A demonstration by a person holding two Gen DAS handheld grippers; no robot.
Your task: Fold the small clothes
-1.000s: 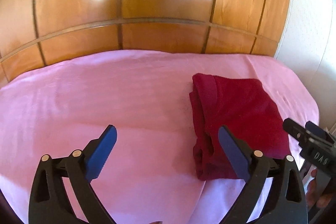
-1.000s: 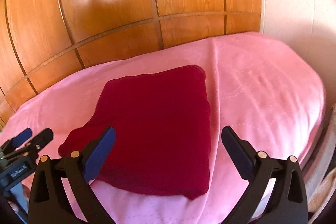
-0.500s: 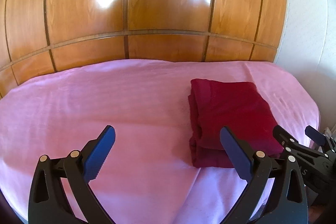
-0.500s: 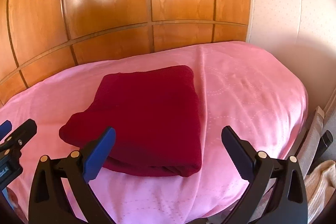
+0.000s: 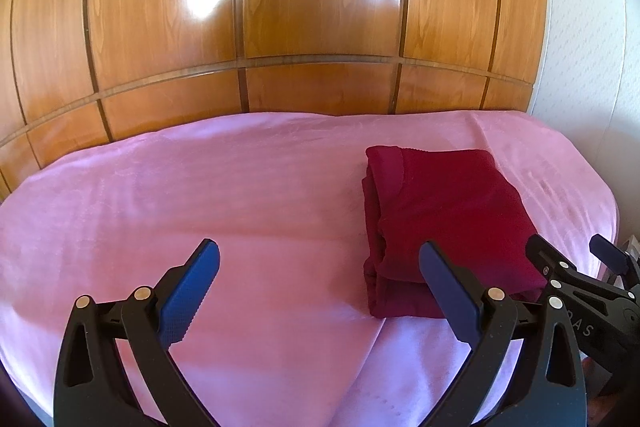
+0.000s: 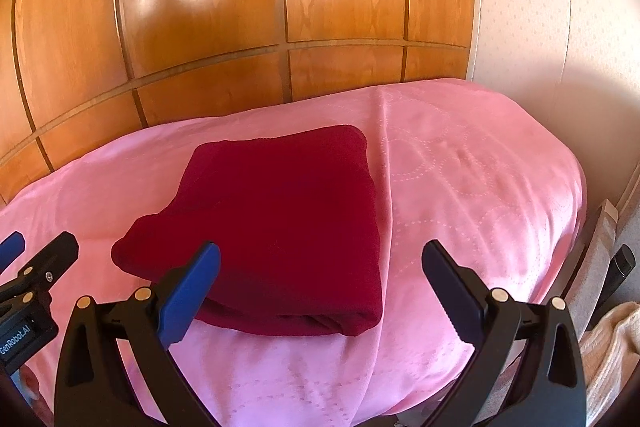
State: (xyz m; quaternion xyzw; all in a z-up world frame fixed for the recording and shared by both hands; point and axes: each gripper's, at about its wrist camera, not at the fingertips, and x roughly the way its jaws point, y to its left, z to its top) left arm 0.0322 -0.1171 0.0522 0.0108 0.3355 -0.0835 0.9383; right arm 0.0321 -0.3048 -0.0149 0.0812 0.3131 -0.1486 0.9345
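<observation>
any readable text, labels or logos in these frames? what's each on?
"GenRobot.AI": on the body of the left hand-held gripper, at the right wrist view's left edge.
"AS", earlier letters cut off: on the body of the right hand-held gripper, at the left wrist view's right edge.
Nothing legible on the folded red garment, pink bedspread or wooden panels.

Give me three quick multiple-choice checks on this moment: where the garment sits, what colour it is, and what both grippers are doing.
1. Where does the folded garment lie?
A. On the pink bedspread
B. On the floor
C. Against the wooden panels

2. What colour is the garment?
A. Navy
B. Dark red
C. White

3. What state are the left gripper and the right gripper in?
A. Both shut on cloth
B. One open, one shut
C. Both open, holding nothing

Answers: 1 A, it rests flat on the spread, away from the panels. 2 B, the cloth is dark red in both views. 3 C, each pair of fingers stands wide apart with nothing between them.
</observation>
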